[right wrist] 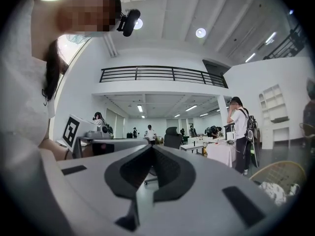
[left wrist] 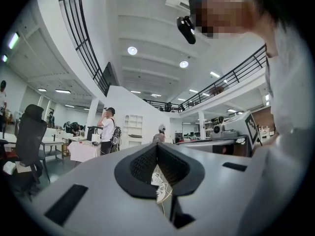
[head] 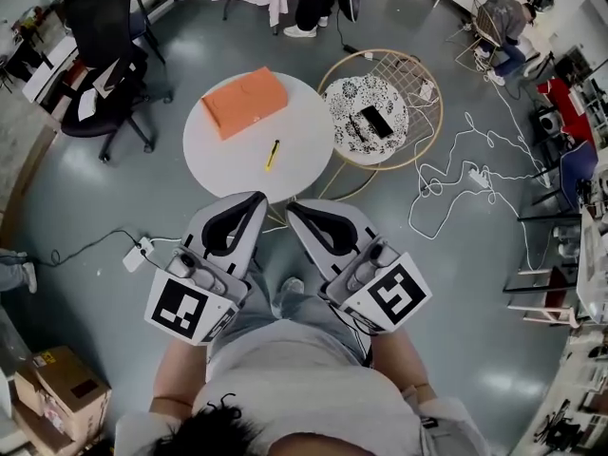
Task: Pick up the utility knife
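we are holding the left hand-held gripper and right hand-held gripper close to our body, jaws together and empty, since the utility knife is lying farther off on the round surface, probably awaiting our reach.

The right gripper has its two black-padded fingers pressed together along their length, with nothing caught between them. Straight beyond the fingertips stands a black office chair; to their right a person in a white shirt stands by a cloth-covered table, and a golden mesh rim shows lower down at the far right. To the left of the fingers sits a marker cube, and high above them a railed balcony spans the hall
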### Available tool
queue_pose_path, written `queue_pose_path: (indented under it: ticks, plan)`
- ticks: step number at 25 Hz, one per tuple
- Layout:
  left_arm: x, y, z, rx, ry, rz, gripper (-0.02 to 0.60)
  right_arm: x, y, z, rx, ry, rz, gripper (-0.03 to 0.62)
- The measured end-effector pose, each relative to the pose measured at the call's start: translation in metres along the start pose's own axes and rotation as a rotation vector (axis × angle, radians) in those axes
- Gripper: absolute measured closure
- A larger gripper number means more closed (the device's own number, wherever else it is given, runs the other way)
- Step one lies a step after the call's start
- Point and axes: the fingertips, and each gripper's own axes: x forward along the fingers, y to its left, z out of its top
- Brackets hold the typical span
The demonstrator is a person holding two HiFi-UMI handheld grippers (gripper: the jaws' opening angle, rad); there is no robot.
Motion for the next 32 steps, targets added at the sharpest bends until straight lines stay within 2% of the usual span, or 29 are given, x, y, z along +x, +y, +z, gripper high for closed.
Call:
queue_pose_path:
  ticks: [7,25,32]
  plan:
    - [0.018,0.025,0.000,-0.013,0.000,-0.060,0.572,0.023,-0.020,-0.002,0.006,0.025,-0.064,0.585]
    - [0.064,0.149,-0.012,-0.053,0.028,-0.232,0.571,0.137,-0.082,-0.017,0.031,0.062,-0.250,0.585]
    - [0.084,0.179,-0.021,-0.066,0.048,-0.315,0.571,0.165,-0.111,-0.032,0.072,0.076,-0.350,0.585]
